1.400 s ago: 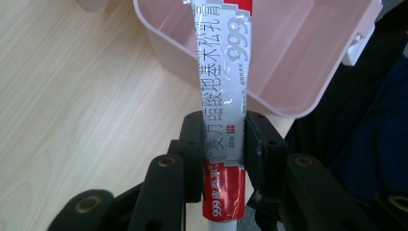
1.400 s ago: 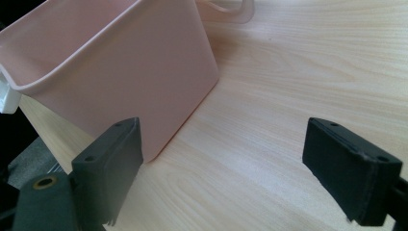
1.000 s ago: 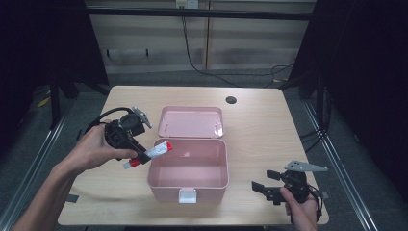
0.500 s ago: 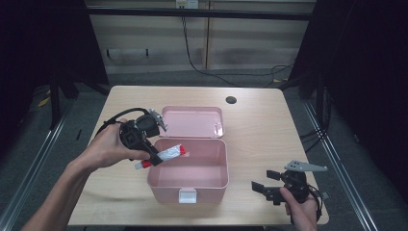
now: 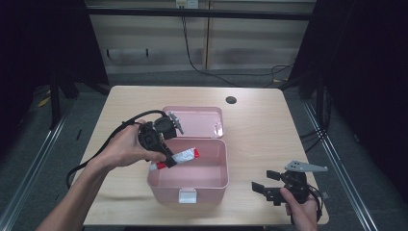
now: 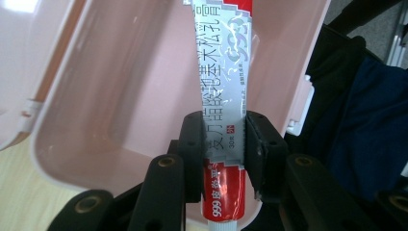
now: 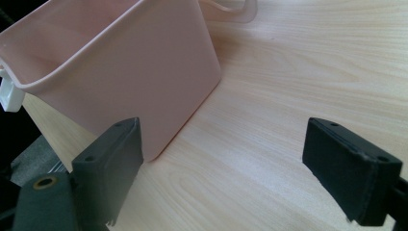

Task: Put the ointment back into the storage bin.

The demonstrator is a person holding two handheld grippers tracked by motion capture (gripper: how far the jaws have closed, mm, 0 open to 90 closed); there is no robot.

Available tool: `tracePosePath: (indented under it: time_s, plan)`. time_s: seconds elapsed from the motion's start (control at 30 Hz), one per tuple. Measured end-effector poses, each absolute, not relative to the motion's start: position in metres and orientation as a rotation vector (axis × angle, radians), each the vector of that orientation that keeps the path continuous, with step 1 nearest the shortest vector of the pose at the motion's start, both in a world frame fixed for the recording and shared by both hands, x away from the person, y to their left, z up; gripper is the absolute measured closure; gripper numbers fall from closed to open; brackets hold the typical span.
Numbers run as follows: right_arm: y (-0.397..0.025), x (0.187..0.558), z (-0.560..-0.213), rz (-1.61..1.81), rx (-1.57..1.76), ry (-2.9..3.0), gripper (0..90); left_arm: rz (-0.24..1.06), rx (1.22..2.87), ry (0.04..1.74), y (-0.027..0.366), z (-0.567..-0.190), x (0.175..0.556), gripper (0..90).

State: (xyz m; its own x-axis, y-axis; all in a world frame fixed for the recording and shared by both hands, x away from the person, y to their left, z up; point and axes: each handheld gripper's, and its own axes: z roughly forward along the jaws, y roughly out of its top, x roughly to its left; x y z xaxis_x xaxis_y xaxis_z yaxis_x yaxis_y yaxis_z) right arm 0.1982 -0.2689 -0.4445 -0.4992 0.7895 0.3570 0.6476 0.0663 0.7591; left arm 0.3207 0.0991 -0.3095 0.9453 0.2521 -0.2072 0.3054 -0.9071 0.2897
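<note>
Left gripper (image 5: 169,161) clamps a silver-and-red tube (image 5: 179,158) near its red end, tube held over the left rim of the open pink box (image 5: 211,180), pointing into it, not touching the bottom. Right gripper (image 5: 263,183) rests w/ jaws wide apart, nothing in them, on the table (image 5: 260,125) just right of the box

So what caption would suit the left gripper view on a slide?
Left gripper clamps a red-and-silver ointment tube above the open pink box.
</note>
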Motion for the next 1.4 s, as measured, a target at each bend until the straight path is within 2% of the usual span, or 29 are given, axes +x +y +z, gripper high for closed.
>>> tracePosePath:
  time_s: [0.83,1.4]
  plan:
    - [-0.269,0.199,-0.445,1.420,1.485,2.181,13.7,-0.283,2.842,0.297,0.067,-0.338,0.318,70.5]
    - [-0.269,0.199,-0.446,1.416,1.484,2.200,13.7,-0.389,2.889,0.197,0.049,-0.367,0.317,70.4]
